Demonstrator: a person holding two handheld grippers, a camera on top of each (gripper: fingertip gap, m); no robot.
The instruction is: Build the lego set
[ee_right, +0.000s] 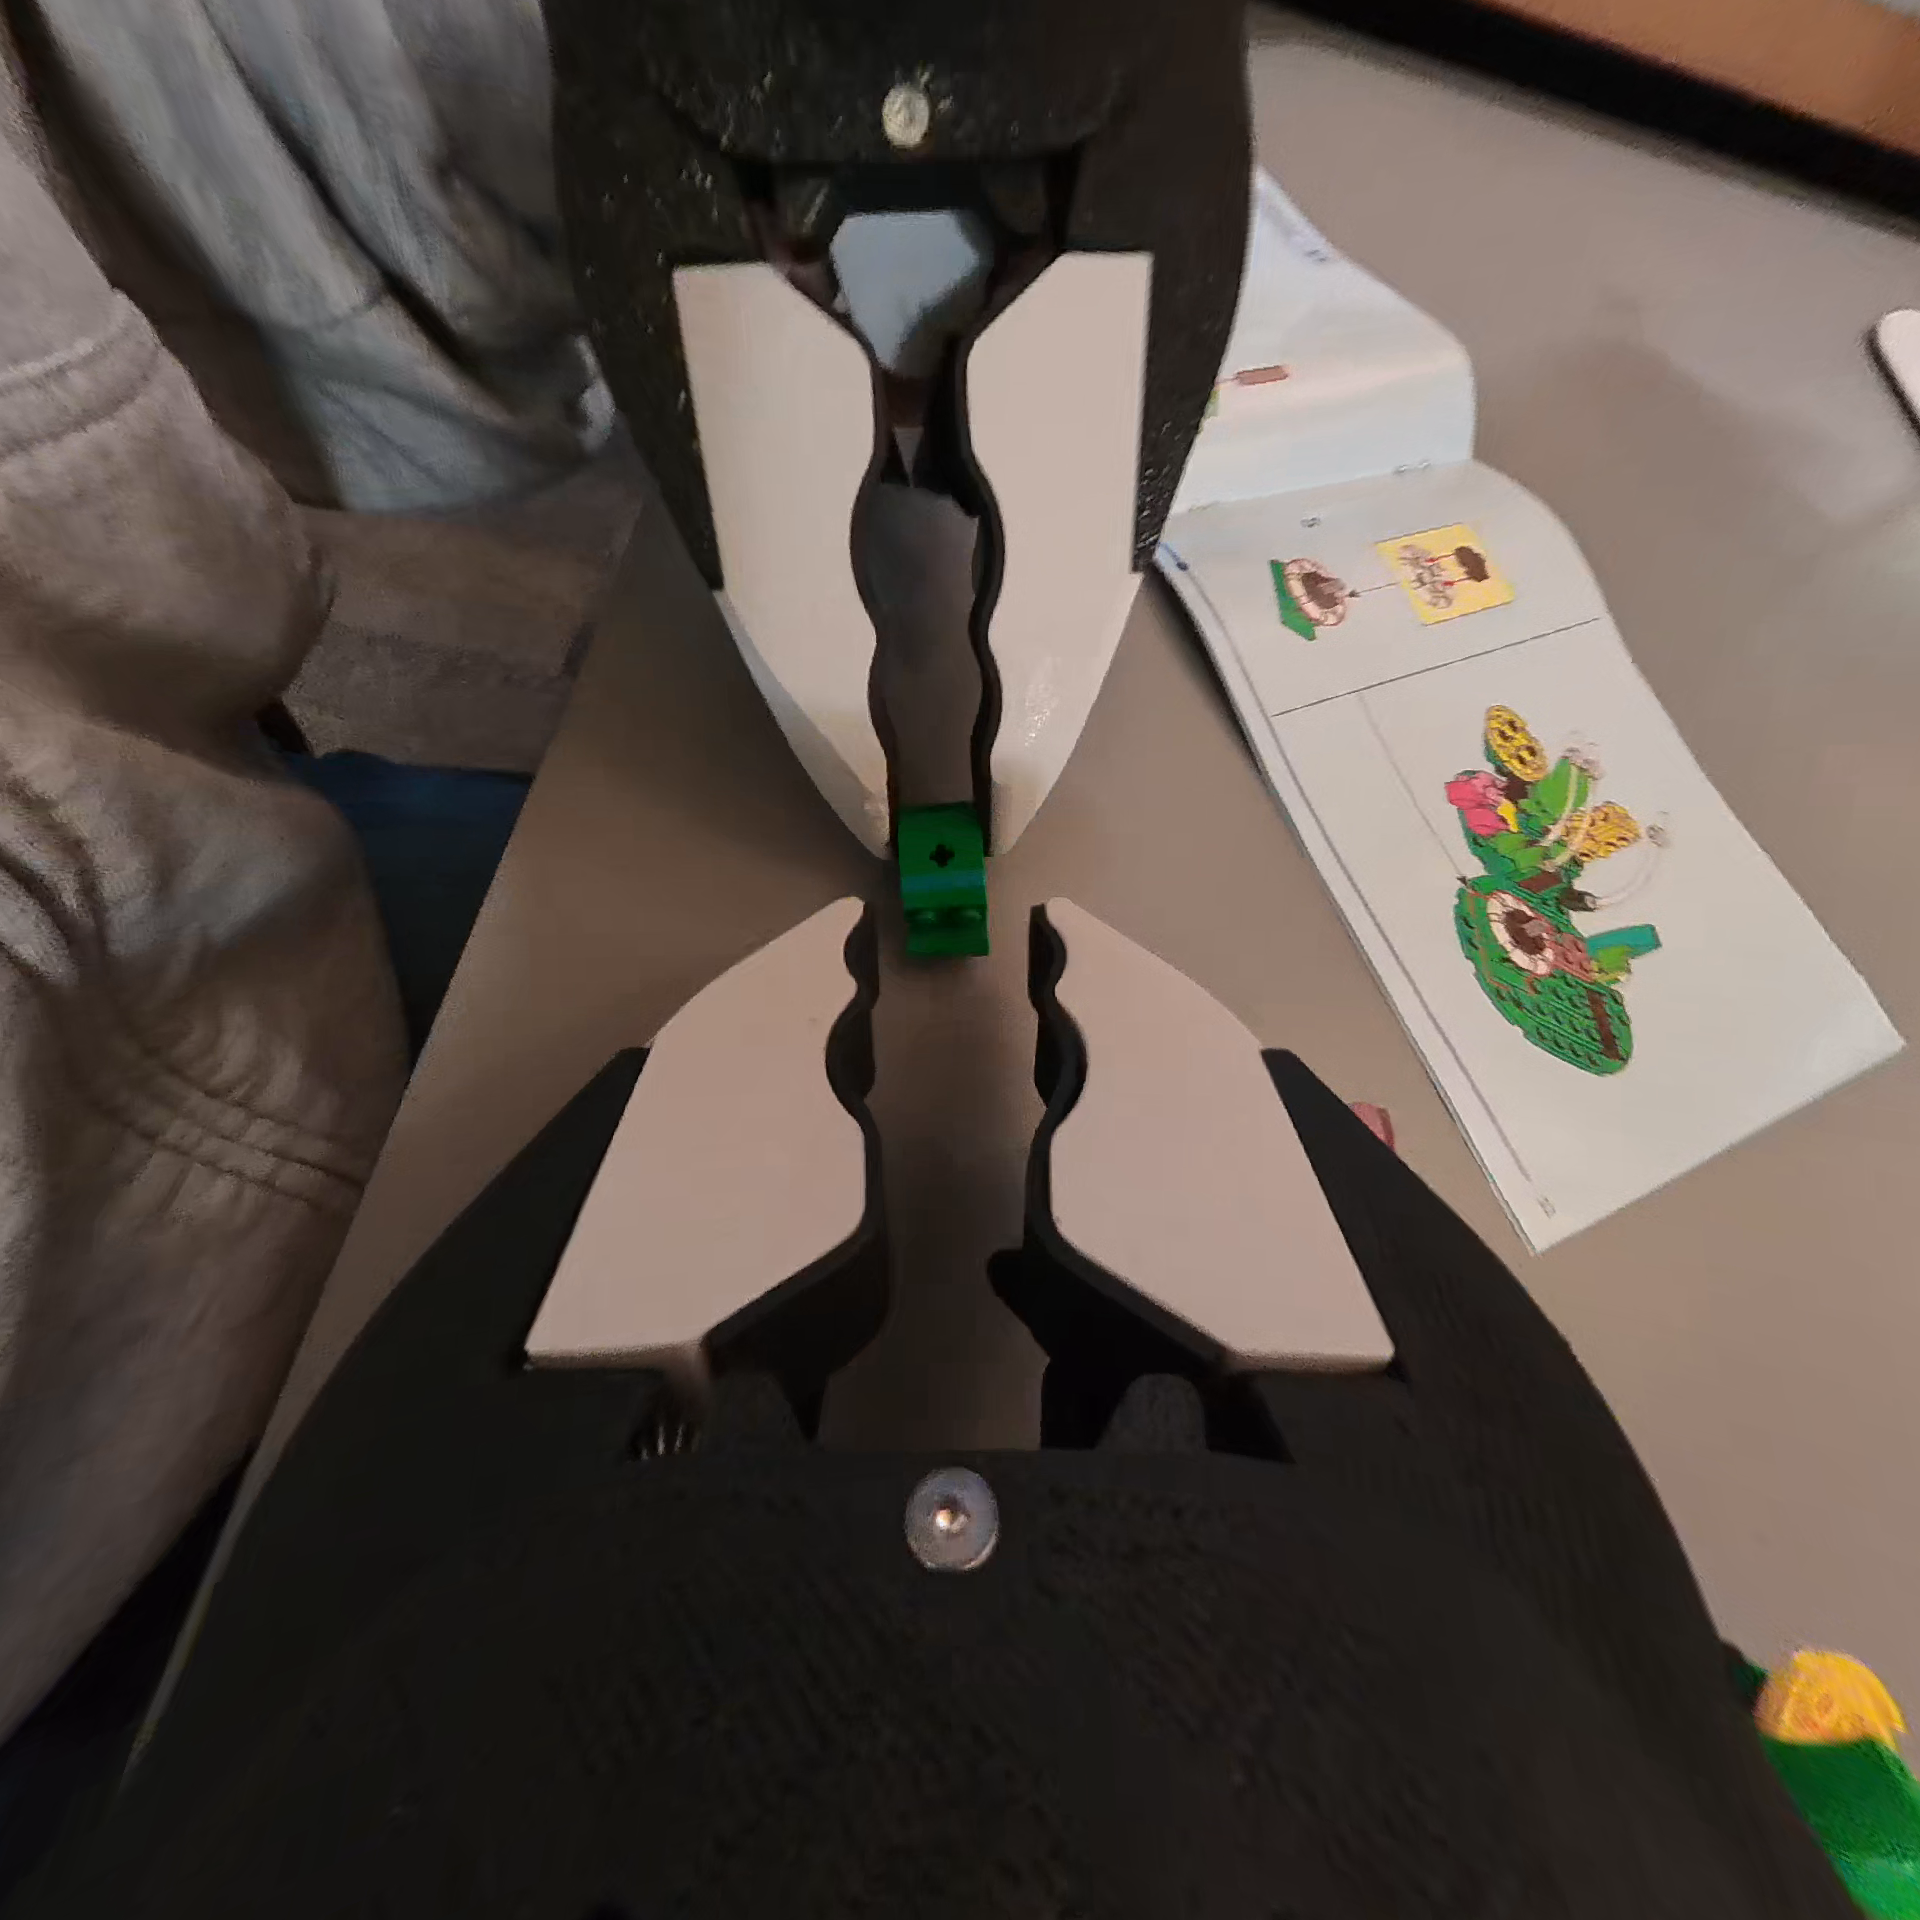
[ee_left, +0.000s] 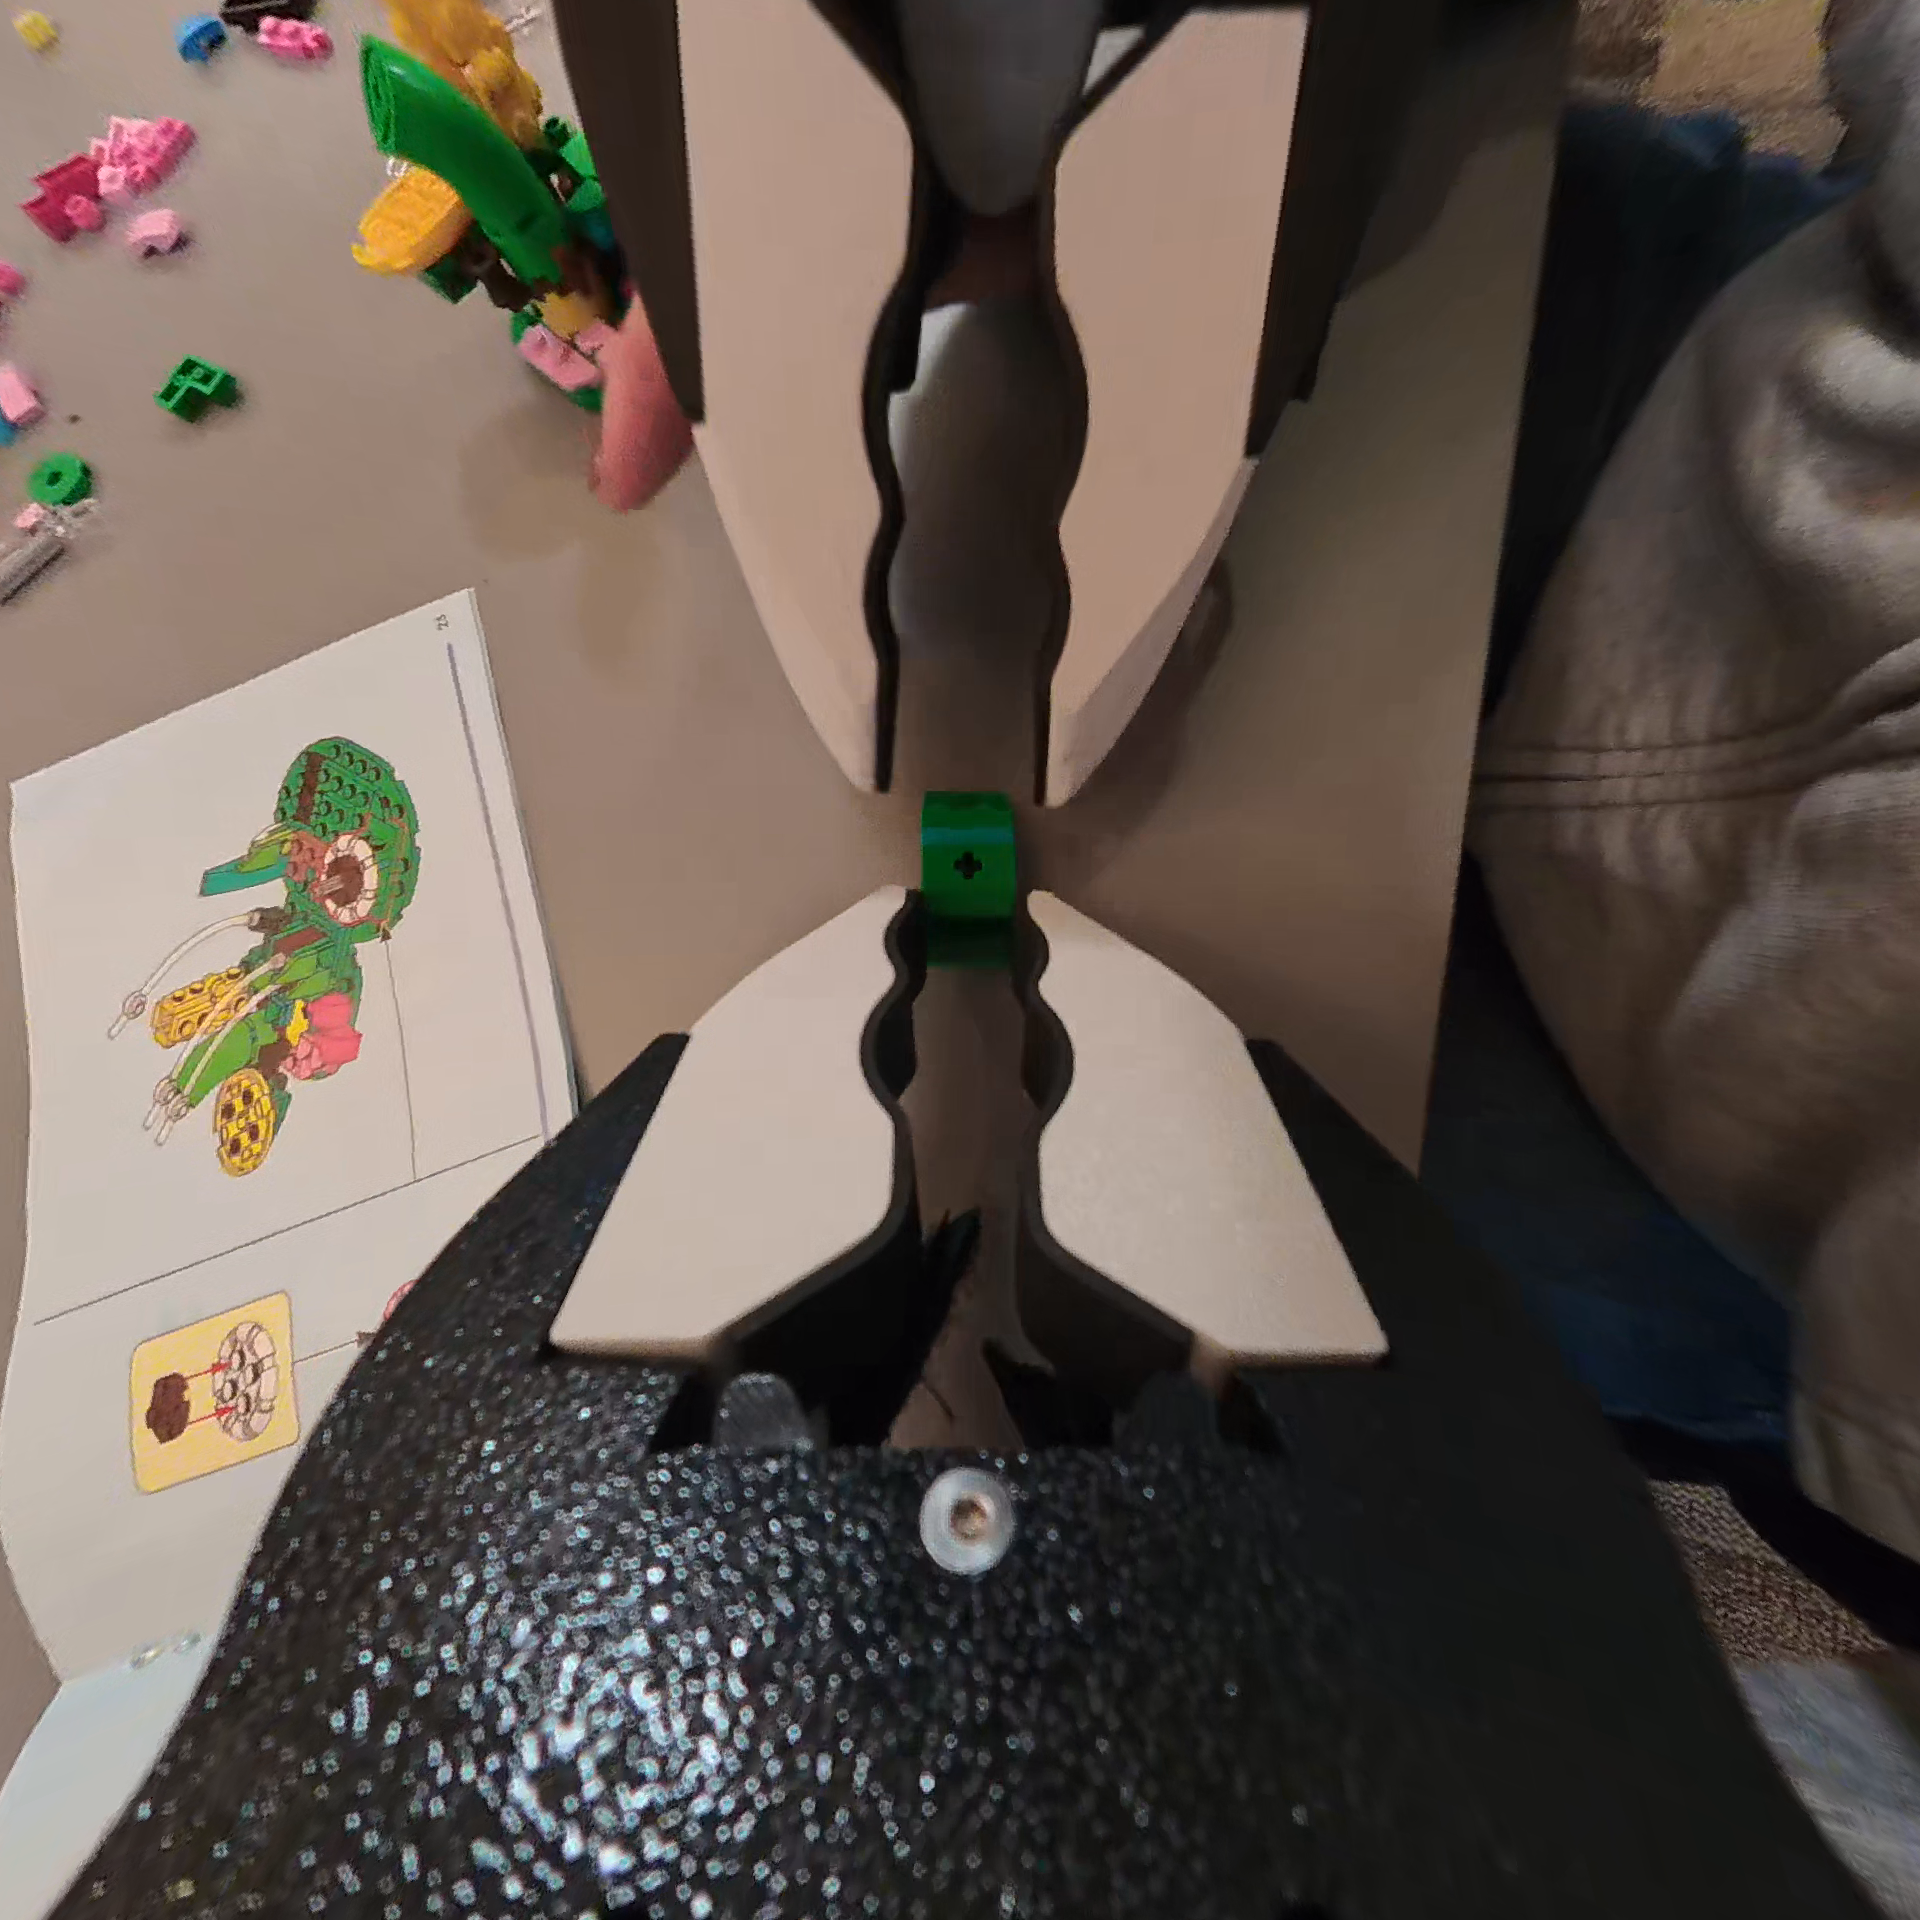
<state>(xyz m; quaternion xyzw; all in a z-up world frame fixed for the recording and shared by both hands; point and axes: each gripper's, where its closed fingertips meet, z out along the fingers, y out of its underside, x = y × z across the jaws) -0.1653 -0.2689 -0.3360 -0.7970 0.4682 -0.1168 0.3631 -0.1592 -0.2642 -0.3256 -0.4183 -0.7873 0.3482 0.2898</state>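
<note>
A small green brick stack [ee_left: 966, 868] with a thin teal layer and a cross-shaped hole sits between the fingertips of my left gripper [ee_left: 966, 914]. Both pads press on its sides, so the left gripper is shut on it above the grey table [ee_left: 675, 831]. In the right wrist view the same stack [ee_right: 940, 883] is clamped in the left gripper [ee_right: 940, 831] coming in from the top. My right gripper [ee_right: 951, 920] faces it tip to tip. It is open, with a gap between each pad and the stack. It also shows in the left wrist view [ee_left: 961, 790].
An open instruction booklet [ee_left: 260, 987] lies on the table and also shows in the right wrist view [ee_right: 1507, 831]. A green and yellow brick flower model [ee_left: 488, 177] and loose pink and green bricks [ee_left: 114, 177] lie farther off. A person's grey clothing [ee_left: 1714, 727] borders the table edge. The tips of both grippers are at nearly the same place.
</note>
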